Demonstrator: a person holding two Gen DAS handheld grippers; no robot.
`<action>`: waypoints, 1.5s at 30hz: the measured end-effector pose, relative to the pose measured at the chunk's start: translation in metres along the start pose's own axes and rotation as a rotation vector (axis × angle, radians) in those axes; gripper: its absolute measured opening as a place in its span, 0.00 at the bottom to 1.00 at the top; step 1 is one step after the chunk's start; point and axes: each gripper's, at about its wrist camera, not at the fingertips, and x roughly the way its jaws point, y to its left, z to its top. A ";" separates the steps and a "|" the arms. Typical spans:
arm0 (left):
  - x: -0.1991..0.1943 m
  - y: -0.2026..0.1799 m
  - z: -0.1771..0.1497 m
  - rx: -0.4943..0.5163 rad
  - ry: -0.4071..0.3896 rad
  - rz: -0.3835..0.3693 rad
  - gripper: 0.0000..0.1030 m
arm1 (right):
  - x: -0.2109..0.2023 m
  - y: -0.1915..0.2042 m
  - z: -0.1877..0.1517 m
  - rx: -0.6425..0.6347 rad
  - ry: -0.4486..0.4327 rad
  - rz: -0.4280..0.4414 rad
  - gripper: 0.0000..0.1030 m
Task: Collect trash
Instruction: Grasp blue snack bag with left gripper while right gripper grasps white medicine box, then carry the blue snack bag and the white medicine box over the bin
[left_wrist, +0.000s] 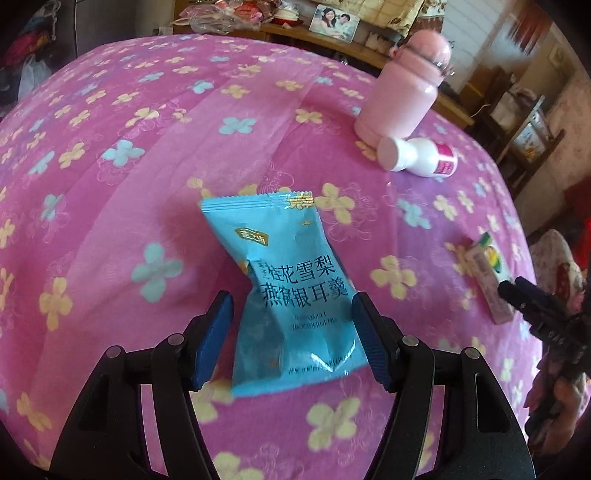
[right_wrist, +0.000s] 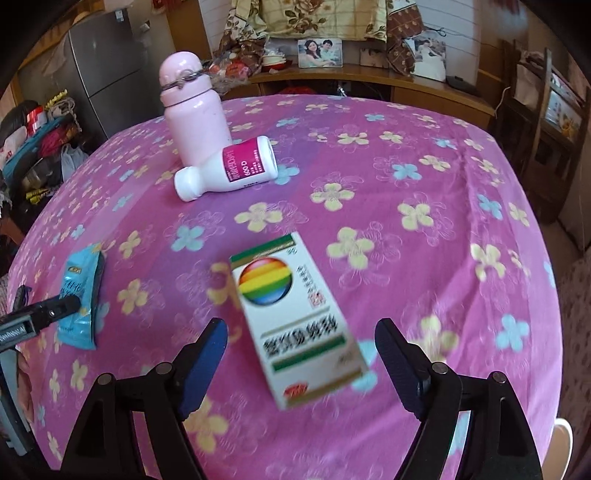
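A blue snack packet (left_wrist: 291, 295) lies on the pink flowered tablecloth (left_wrist: 129, 110) between the fingers of my left gripper (left_wrist: 292, 300). That gripper is open: its right pad sits at the packet's edge and a gap shows on the left. In the right wrist view a white box with a rainbow ball (right_wrist: 295, 314), blurred, lies between the spread fingers of my open right gripper (right_wrist: 301, 325), and neither pad touches it. A white pill bottle (right_wrist: 229, 170) lies on its side further back. Each view catches the other gripper at its edge, the right gripper (left_wrist: 515, 286) and the left gripper (right_wrist: 46, 299).
A pink flask (right_wrist: 195, 114) stands upright right behind the pill bottle. A wooden shelf with a framed photo (right_wrist: 319, 53) runs along the far side of the table. A grey fridge (right_wrist: 103, 66) and piled bags are far left, and a wooden chair (right_wrist: 543, 122) is far right.
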 end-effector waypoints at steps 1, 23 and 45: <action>0.005 -0.002 0.001 -0.001 0.006 0.003 0.64 | 0.006 -0.002 0.002 0.002 0.009 0.002 0.78; -0.041 -0.056 -0.063 0.206 -0.020 -0.126 0.52 | -0.072 0.026 -0.102 0.115 -0.060 -0.002 0.55; -0.063 -0.114 -0.124 0.406 -0.014 -0.139 0.52 | -0.097 0.019 -0.170 0.221 0.068 -0.073 0.57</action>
